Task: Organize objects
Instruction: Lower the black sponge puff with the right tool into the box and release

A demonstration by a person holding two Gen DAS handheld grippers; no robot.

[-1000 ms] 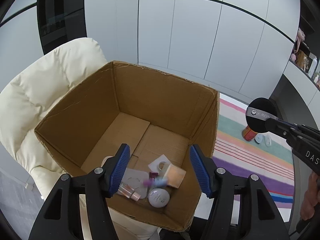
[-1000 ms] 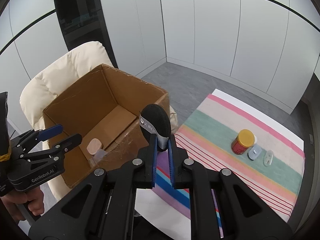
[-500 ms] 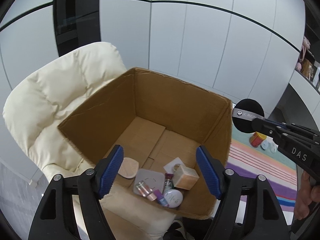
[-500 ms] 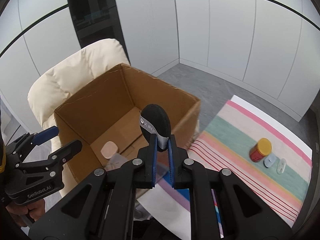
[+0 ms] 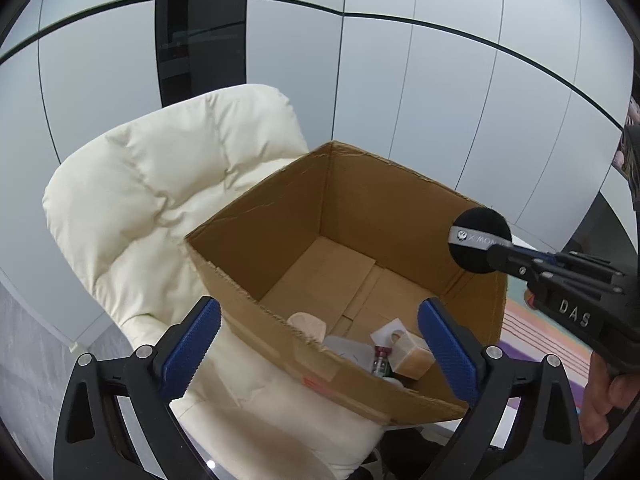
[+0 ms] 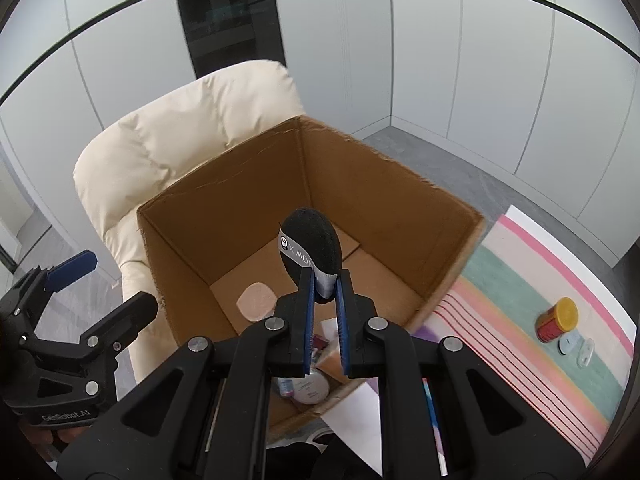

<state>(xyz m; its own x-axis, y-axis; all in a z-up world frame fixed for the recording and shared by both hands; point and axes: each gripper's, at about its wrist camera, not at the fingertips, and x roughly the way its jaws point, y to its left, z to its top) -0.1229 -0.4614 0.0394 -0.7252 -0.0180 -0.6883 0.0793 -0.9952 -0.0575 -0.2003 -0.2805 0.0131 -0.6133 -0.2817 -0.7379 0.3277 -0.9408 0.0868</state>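
Right hand-held gripper (image 6: 324, 296) clenched on black puff (image 6: 310, 240) above box (image 6: 400, 184) — left hand-held gripper (image 5: 320, 344) just opened, empty.

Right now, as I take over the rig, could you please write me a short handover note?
Left gripper: empty, its jaws have just been opening wide, near the cardboard box.
Right gripper: shut on the black powder puff, held above the open box.
Done: several cosmetics already lie in the box on the cream armchair, among them a beige puff and a round compact.
Left: release the black puff into the box; fetch the yellow-lidded jar and the small pieces beside it from the striped cloth.
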